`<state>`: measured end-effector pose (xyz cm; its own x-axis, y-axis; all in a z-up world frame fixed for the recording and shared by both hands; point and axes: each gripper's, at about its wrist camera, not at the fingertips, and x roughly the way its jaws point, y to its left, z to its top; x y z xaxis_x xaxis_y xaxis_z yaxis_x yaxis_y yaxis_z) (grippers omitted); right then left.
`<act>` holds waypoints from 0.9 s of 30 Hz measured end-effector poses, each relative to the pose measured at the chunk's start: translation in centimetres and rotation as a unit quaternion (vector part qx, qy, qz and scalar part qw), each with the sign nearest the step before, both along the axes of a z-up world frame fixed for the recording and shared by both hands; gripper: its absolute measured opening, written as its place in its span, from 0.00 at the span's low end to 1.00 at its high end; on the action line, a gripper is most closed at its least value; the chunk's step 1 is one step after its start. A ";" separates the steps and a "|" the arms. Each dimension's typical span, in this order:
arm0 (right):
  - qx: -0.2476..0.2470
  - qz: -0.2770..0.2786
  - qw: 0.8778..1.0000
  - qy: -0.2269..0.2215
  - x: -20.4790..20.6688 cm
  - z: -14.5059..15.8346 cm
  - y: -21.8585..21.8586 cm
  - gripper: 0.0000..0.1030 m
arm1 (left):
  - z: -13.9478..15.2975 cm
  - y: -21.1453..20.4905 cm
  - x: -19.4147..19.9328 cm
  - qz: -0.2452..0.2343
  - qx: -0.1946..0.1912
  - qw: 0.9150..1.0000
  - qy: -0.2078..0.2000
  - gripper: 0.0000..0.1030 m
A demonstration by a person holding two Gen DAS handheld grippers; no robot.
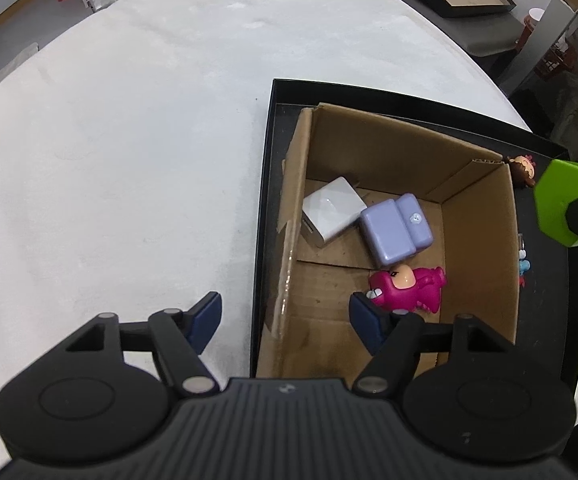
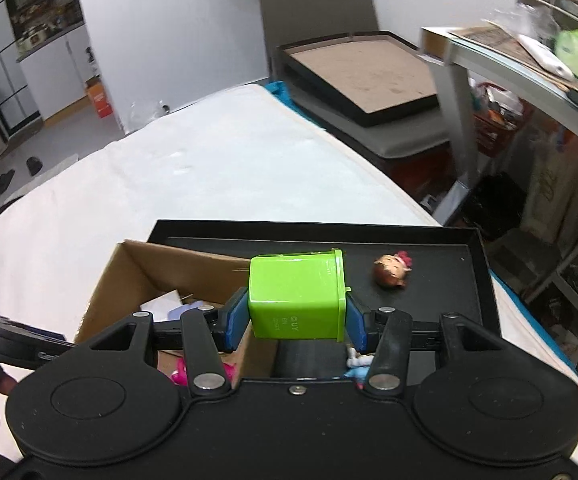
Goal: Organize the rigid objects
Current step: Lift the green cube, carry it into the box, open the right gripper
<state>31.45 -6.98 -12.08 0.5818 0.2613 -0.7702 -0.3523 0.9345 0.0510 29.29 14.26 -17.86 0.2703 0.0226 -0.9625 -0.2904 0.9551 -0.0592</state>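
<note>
The right gripper [image 2: 295, 322] has its blue fingers [image 2: 236, 322] clamped on the two side walls of a green container [image 2: 297, 296], which is carried tilted with its rim away from the camera and held in the air above the gap between the cardboard box [image 1: 481, 248] and the bare floor of the black tray [image 2: 441, 280]. Gripping it across the flat sides gives the pads broad contact, which probably keeps the smooth plastic from twisting. The box stands inside the tray on the white-covered desk [image 1: 129, 160], so it seems to serve as the collecting bin: a white block [image 1: 331, 210], a lilac case [image 1: 395, 228] and a pink toy figure [image 1: 407, 286] already lie on its bottom, the white and lilac pieces touching. A small doll head [image 2: 393, 270] and a blue and white figure [image 1: 523, 264] lie on the tray outside the box, likely not yet sorted. The left gripper [image 1: 285, 320] hovers with its fingers spread wide and empty, one over the desk and one over the box's near corner, perhaps waiting clear of the box opening.
</note>
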 end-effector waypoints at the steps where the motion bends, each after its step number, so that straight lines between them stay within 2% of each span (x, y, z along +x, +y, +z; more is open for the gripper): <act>1: 0.001 0.003 1.000 0.002 0.0 0.0 0.4 0.47 | -0.1 0.1 0.0 -0.001 -0.002 1.000 -0.001 0.67; 7: -0.005 0.020 1.000 0.008 -0.4 -0.4 2.7 0.47 | -0.9 0.6 -0.3 -0.011 -0.009 1.000 -0.002 0.60; 11: -0.014 0.026 0.999 0.010 -0.6 -0.8 4.0 0.47 | -1.4 1.1 -0.6 -0.010 -0.019 1.000 -0.003 0.46; 15: -0.027 0.032 0.999 0.013 -0.7 -1.4 5.2 0.47 | -2.0 1.4 -0.8 -0.014 -0.029 0.999 0.002 0.25; 18: -0.040 0.038 0.998 0.012 -0.8 -1.8 6.2 0.47 | -2.4 1.5 -1.0 -0.018 -0.039 0.999 0.005 0.17; 27: -0.096 0.049 0.994 -0.005 -0.8 -3.0 8.8 0.48 | -2.8 1.8 -1.3 -0.024 -0.056 0.998 -0.001 0.16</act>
<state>30.65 1.86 -15.12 0.5688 0.1665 -0.8055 -0.4417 0.8879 -0.1284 27.95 16.07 -20.67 0.2698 -0.0980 -0.9579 -0.2439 0.9554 -0.1664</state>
